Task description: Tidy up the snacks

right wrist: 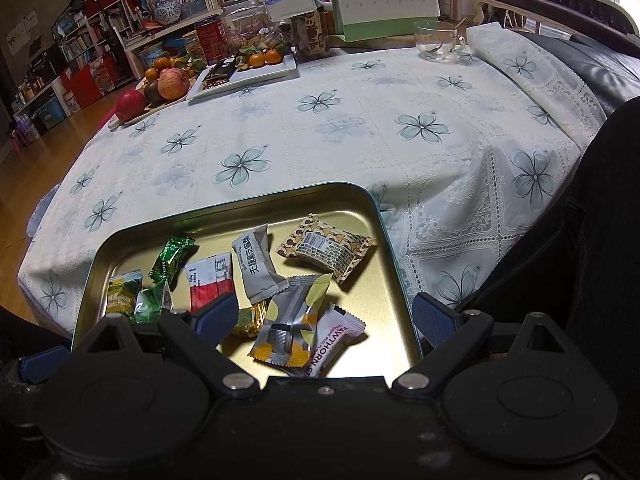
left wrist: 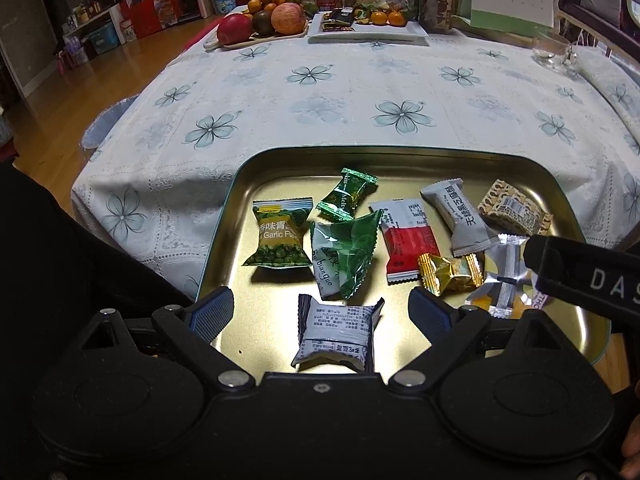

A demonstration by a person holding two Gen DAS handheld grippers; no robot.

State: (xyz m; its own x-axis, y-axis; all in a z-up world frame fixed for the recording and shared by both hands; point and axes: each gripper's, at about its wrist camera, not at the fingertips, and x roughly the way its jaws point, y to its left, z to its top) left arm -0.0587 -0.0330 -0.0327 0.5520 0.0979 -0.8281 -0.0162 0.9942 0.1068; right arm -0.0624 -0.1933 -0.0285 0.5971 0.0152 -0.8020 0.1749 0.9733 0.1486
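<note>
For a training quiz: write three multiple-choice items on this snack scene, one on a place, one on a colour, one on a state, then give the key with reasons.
1. Where does the garlic pea packet lie in the metal tray, seen from the left wrist camera?
A. at the left side
B. at the right side
C. outside it, on the tablecloth

2. What colour is the small twisted candy beside the red and white packet?
A. blue
B. gold
C. pink

3. How do the fingers of the left gripper stand?
A. shut on a packet
B. shut with nothing between
C. open

Key: 1 A, it is the leftmost packet in the tray. 2 B, its foil wrapper shines gold. 3 C, a wide gap shows between the fingers, with the grey and white packet lying free below.
</note>
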